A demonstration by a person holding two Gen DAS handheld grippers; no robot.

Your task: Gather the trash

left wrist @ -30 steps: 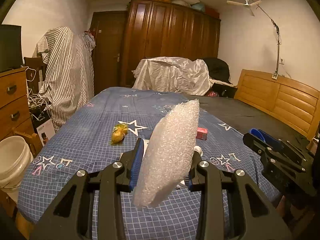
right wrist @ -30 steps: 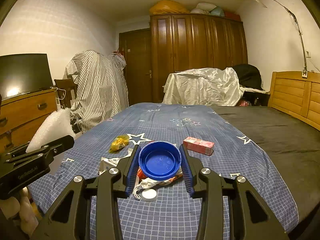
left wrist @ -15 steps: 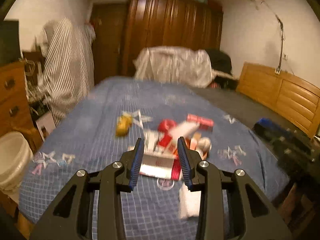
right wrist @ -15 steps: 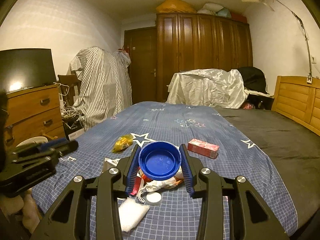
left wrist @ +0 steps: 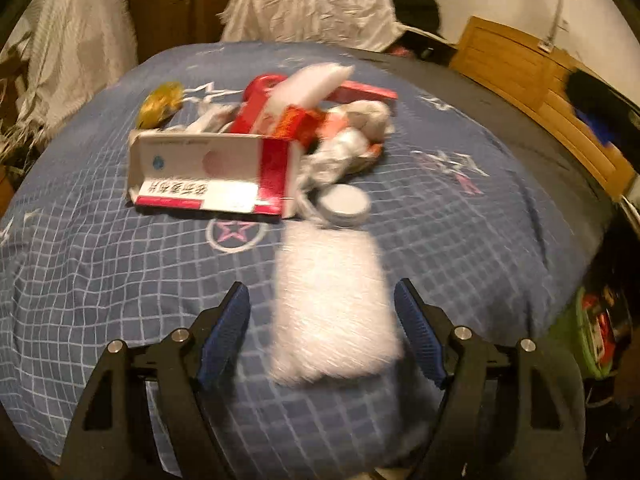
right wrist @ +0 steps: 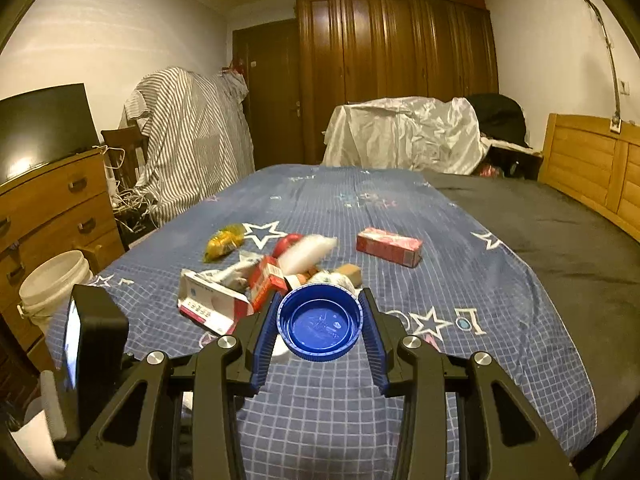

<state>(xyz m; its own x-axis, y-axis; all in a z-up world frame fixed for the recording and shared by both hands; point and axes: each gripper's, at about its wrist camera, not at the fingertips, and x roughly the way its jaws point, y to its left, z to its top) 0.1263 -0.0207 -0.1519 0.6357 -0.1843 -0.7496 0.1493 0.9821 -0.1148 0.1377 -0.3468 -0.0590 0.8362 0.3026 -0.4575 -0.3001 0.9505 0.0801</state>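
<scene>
The left gripper (left wrist: 322,320) has its jaws opening, the white bubble-wrap piece (left wrist: 332,304) lying loose on the blue bedspread (left wrist: 100,272) between the 2 pads, touching neither. The right gripper (right wrist: 319,330) grips a blue lid (right wrist: 320,322) by its rim. Just beyond lie a red-and-white carton (left wrist: 208,172), a white cap (left wrist: 345,204) and crumpled wrappers (left wrist: 344,136).

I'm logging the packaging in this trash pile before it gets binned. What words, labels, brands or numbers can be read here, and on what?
White and red carton: one line of large Chinese characters on its front flap, upside down and motion-blurred, not readable; a smaller line on its top panel is too blurred.
Bedsheet: mirrored letter-like shapes beside a star, reading about "LO"; uncertain.
Pink box: print too small to read.
Small red carton: print too small to read.
</scene>
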